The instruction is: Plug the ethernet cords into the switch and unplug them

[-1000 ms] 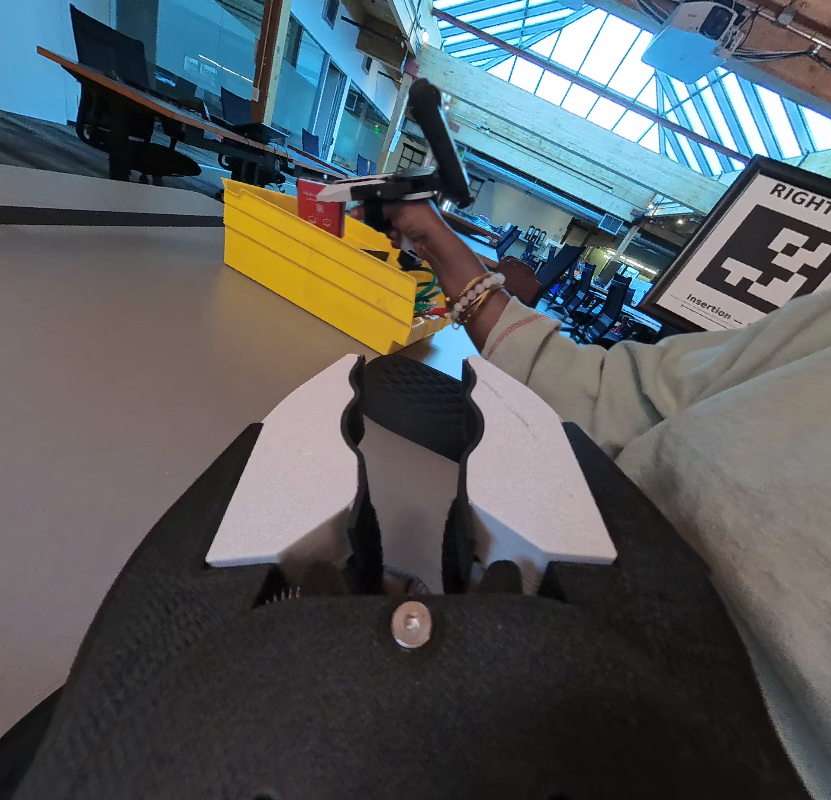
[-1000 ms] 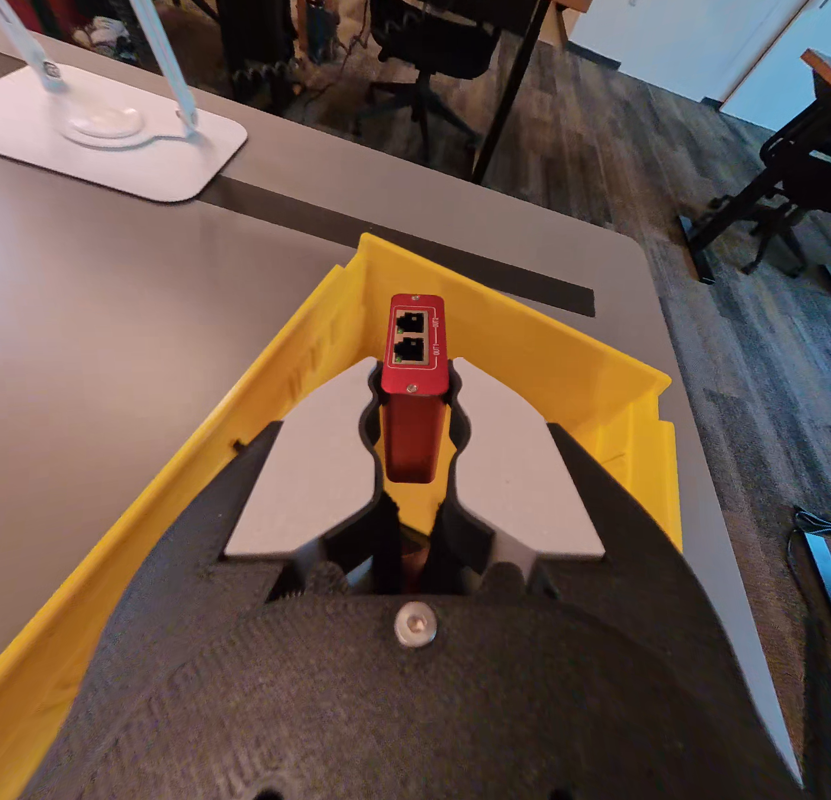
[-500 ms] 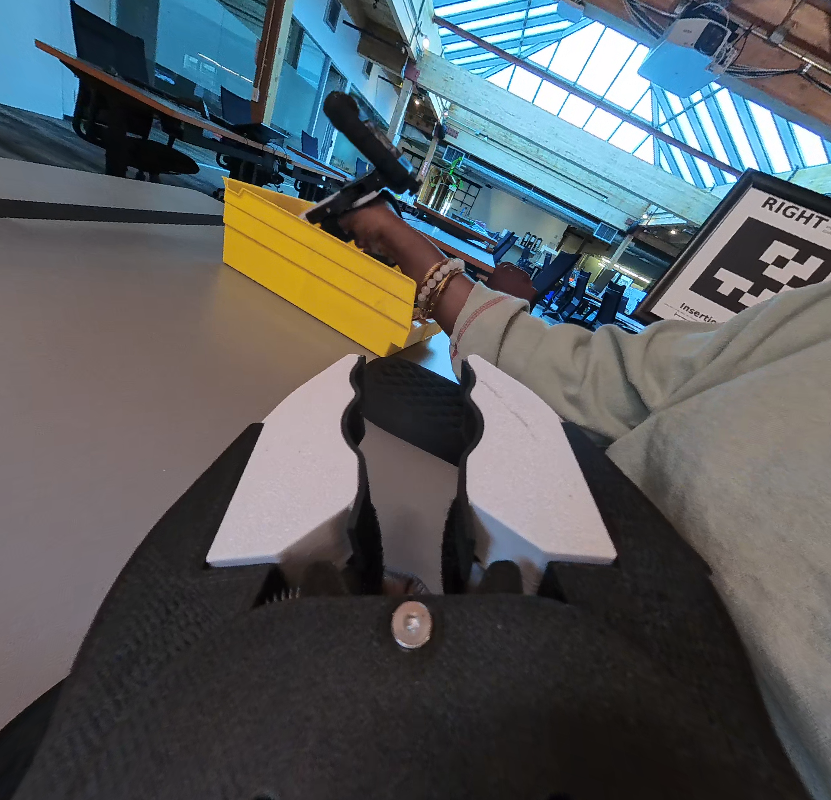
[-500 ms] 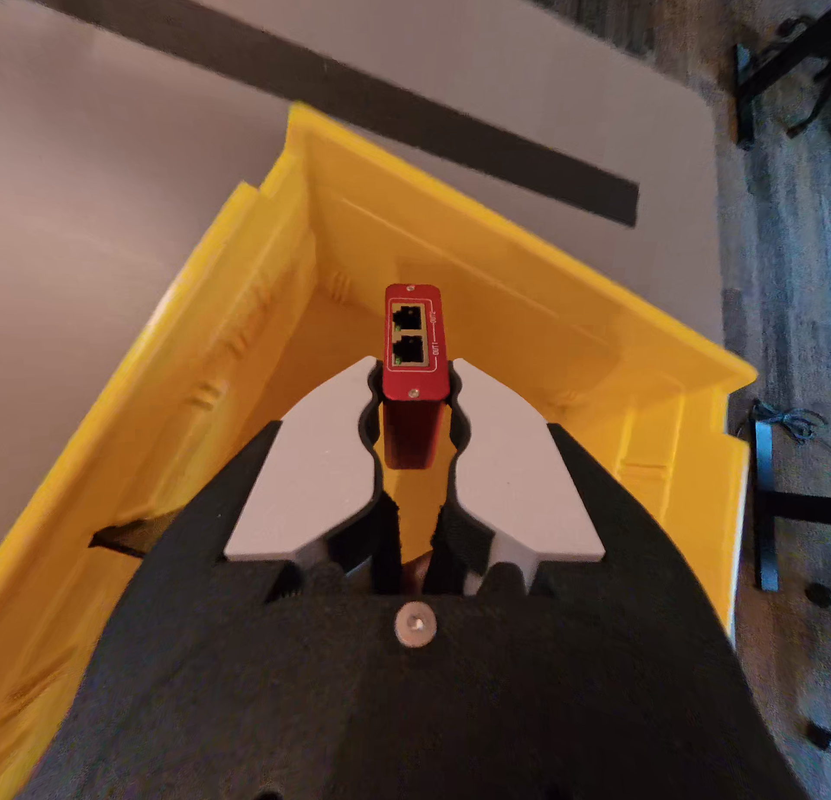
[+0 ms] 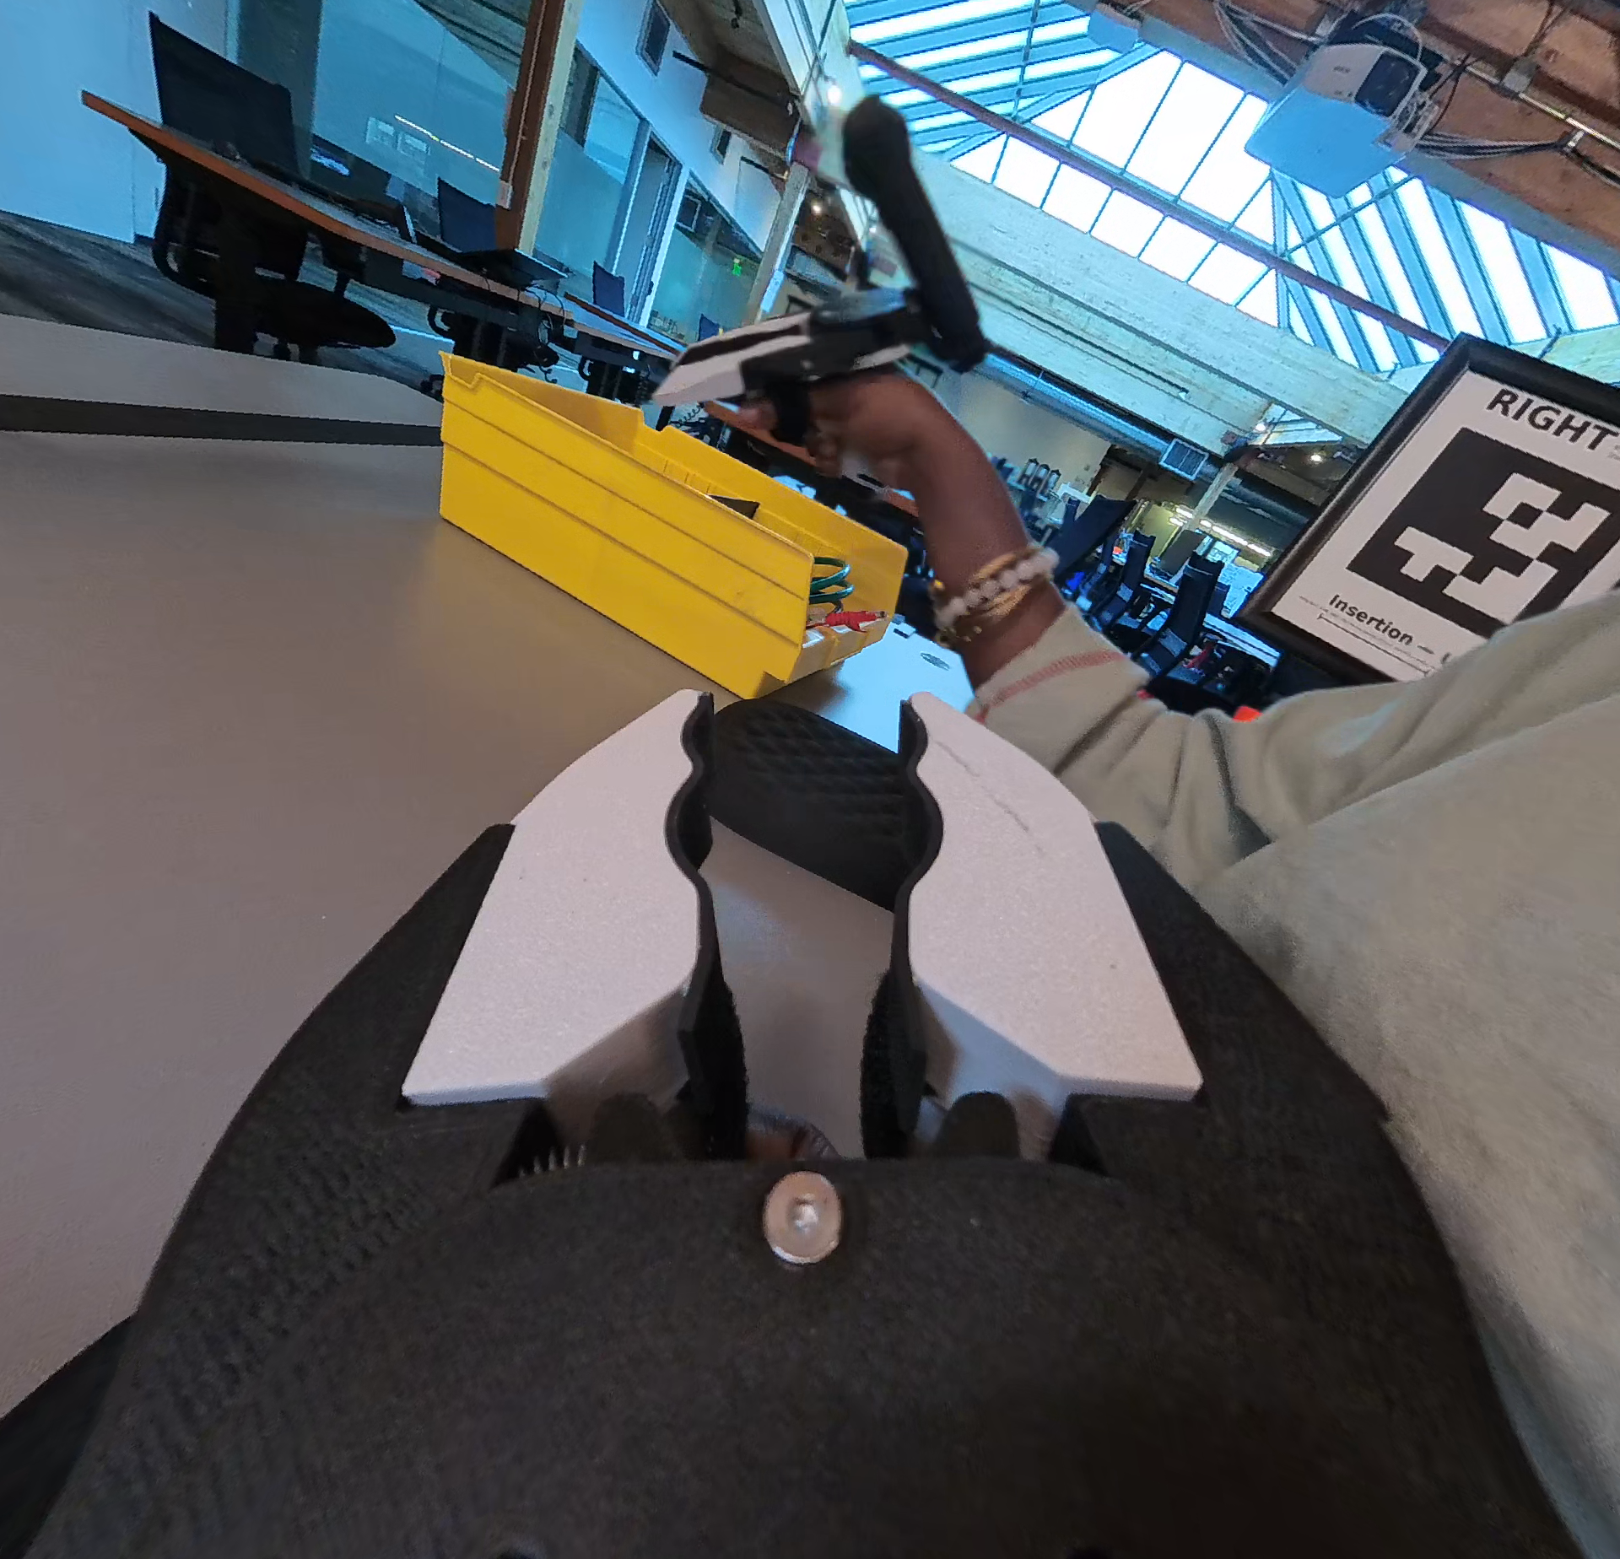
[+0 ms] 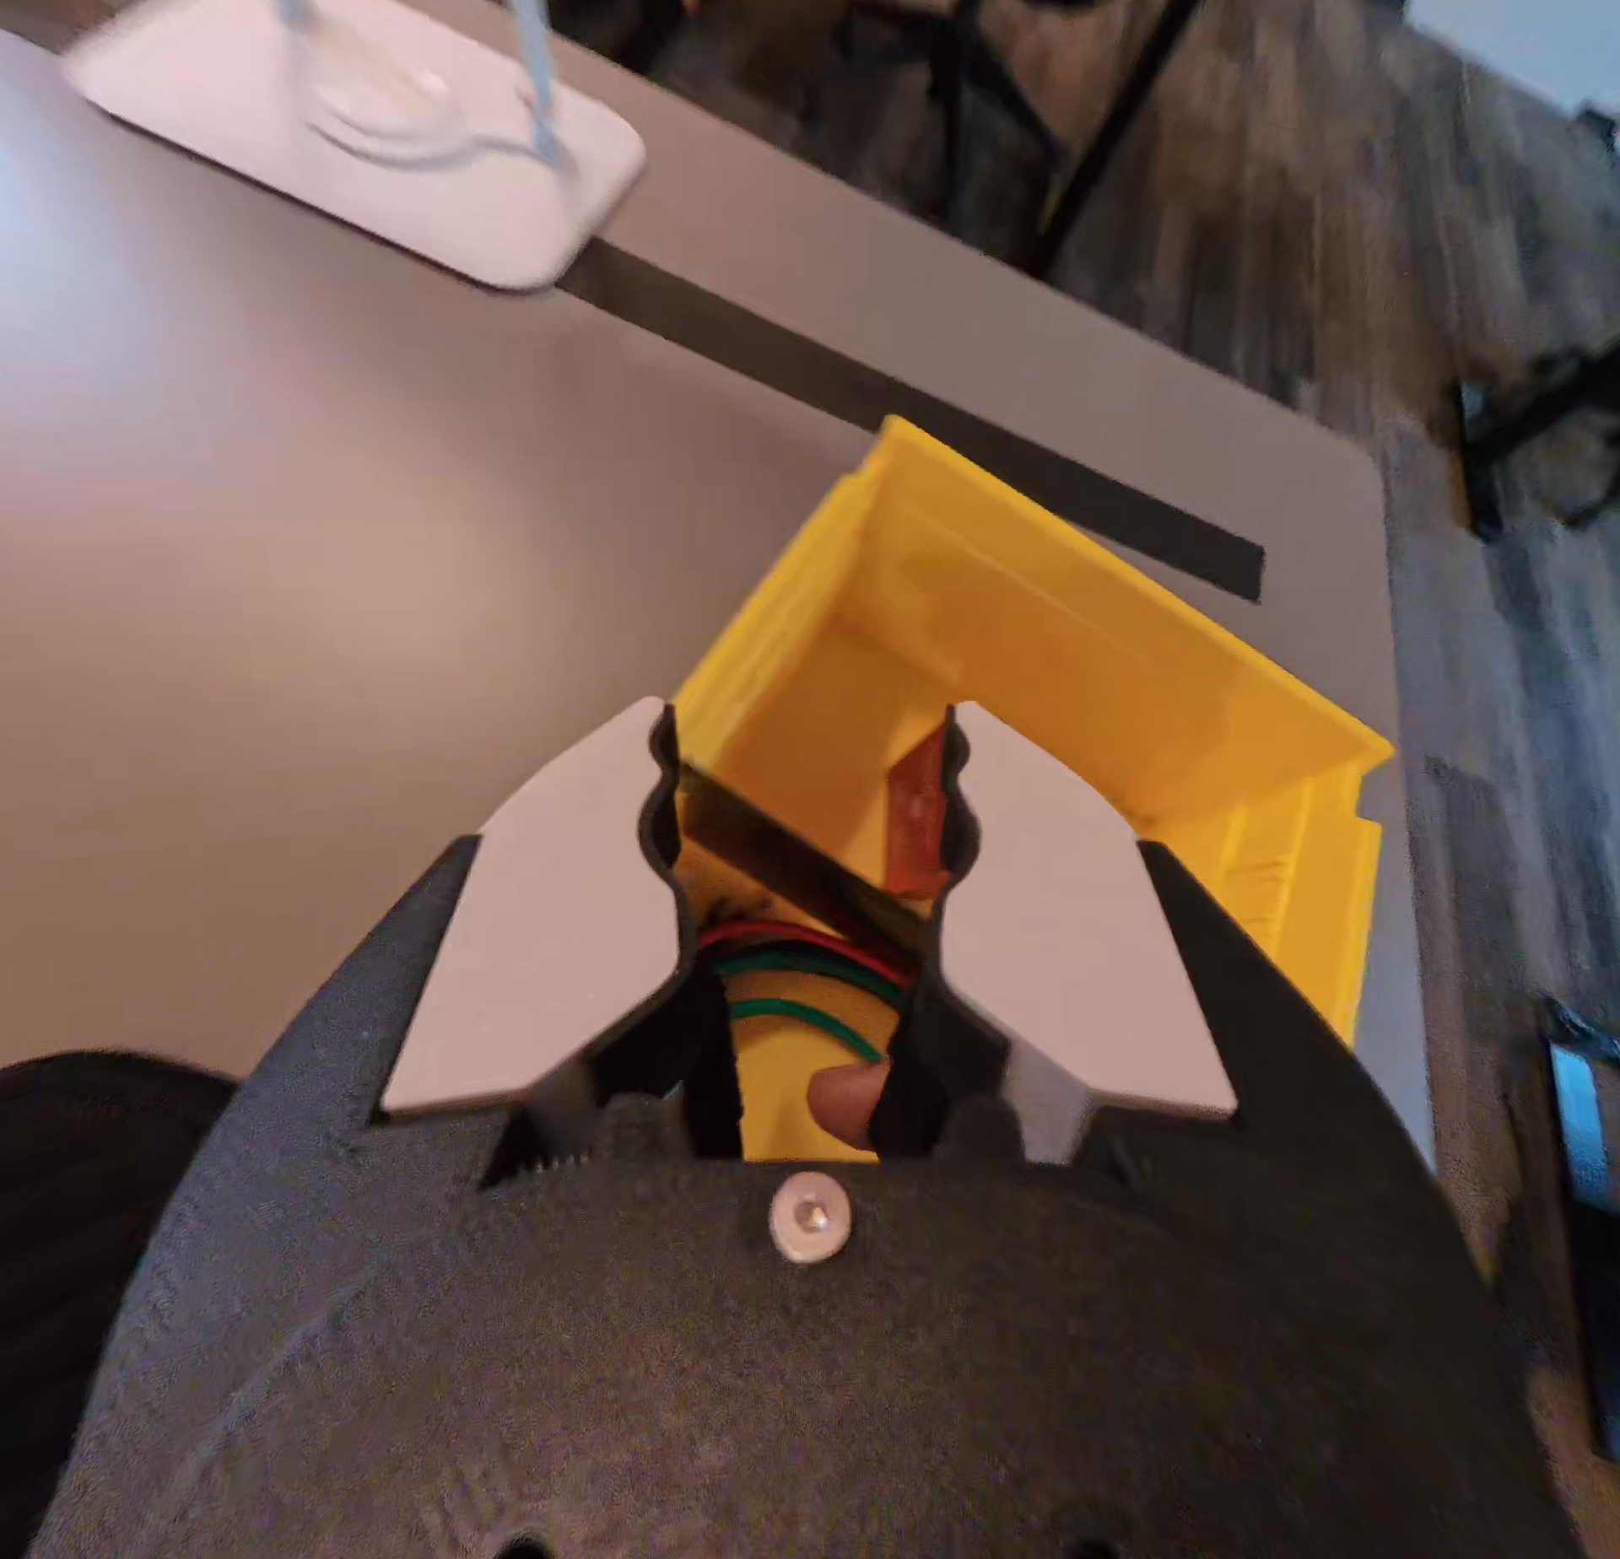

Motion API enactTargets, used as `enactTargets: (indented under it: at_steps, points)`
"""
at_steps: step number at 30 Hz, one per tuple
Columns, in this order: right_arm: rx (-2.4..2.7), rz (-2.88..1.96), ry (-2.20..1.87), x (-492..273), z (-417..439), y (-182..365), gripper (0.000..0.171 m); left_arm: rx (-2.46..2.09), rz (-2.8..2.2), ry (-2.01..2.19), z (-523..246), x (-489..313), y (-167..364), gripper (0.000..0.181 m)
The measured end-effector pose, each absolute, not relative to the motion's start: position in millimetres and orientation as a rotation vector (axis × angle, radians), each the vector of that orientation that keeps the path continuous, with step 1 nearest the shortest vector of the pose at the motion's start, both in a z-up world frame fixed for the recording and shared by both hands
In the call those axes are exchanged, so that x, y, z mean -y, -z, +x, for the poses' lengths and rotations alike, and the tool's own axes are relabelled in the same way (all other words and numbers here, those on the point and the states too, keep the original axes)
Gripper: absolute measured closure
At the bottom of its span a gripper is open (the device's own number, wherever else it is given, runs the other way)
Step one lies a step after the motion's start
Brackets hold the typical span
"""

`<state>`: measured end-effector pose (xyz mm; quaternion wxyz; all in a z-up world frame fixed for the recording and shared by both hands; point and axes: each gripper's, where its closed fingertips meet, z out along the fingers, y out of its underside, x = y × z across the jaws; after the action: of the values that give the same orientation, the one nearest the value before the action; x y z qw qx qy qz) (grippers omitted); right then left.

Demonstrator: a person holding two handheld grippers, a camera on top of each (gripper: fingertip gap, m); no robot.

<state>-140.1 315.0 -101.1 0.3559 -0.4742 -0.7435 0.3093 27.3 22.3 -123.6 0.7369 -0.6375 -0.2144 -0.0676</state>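
The red switch (image 6: 916, 816) lies in the yellow bin (image 6: 1096, 640), loose, seen just inside my right finger. Red and green ethernet cords (image 6: 789, 947) lie coiled at the bin's near end, behind a black divider strip (image 6: 789, 860). My right gripper (image 6: 806, 728) is open and empty, held above the bin. In the left wrist view it (image 5: 701, 377) hovers over the bin (image 5: 614, 535), where the cords (image 5: 828, 588) show at the near end. My left gripper (image 5: 802, 711) is open and empty, low on the table, with a black textured object (image 5: 798, 781) past its fingertips.
A white lamp base (image 6: 368, 114) stands at the table's far left. A black tape strip (image 6: 877, 395) crosses the table behind the bin. A framed marker sign (image 5: 1473, 518) stands at the right. The person's sleeve (image 5: 1315, 816) reaches across beside my left gripper. My right fingertips sit around 35 centimetres from my left ones. My left tips are roughly 15 centimetres from the black textured object (image 5: 798, 781).
My right gripper has opened and let go of the red switch, which now lies in the bin. The gripper has lifted and drawn back. The left gripper has not moved.
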Motion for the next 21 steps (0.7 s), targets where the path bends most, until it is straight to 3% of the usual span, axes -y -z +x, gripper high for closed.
enactTargets:
  at_steps: [5, 8, 10, 12, 13, 21]
  points:
    - [1.938, -1.212, -0.965, -271.0, -76.7, 108.8, 0.093, 0.466, -1.41, 0.144, 28.6, -23.5, 124.2, 0.141]
    - [2.026, -1.273, -0.913, -253.4, -44.3, 144.8, 0.093, 0.47, -1.404, 0.142, 28.0, -22.9, 123.7, 0.141]
    - [2.114, -1.283, -0.795, -247.0, -32.6, 173.9, 0.101, 0.473, -1.402, 0.141, 27.7, -22.5, 123.3, 0.141]
    - [2.111, -1.234, -0.612, -257.3, -35.1, 191.0, 0.127, 0.468, -1.405, 0.134, 28.3, -22.7, 123.2, 0.141]
    - [2.093, -1.188, -0.553, -263.1, -38.9, 192.3, 0.148, 0.466, -1.407, 0.13, 28.7, -22.8, 123.1, 0.141]
    - [2.131, -1.18, -0.616, -250.3, -67.1, 192.8, 0.147, 0.454, -1.417, 0.115, 30.5, -23.8, 122.5, 0.141]
